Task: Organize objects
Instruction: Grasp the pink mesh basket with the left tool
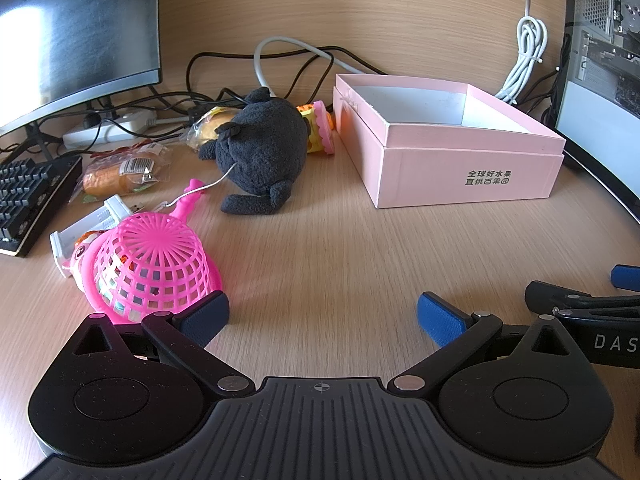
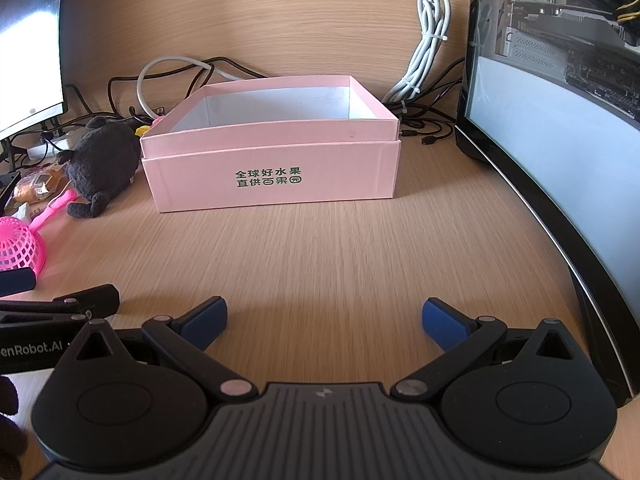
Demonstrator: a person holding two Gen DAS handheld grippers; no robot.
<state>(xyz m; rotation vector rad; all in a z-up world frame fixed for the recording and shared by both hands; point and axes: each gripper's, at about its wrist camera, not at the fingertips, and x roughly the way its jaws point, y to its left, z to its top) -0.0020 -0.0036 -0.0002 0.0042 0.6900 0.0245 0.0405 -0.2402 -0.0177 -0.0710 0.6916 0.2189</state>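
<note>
Pink basket (image 1: 154, 264) just left of spread left claw (image 1: 324, 320), apart

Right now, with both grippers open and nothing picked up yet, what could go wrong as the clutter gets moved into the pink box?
1. A thin white cord runs from the black plush toy toward the pink mesh basket; lifting either may drag the other.
2. The basket lies tipped over a small toy, which could spill out when it is lifted.
3. The left gripper and right gripper hover close together, so they might collide reaching for the pink box.
</note>
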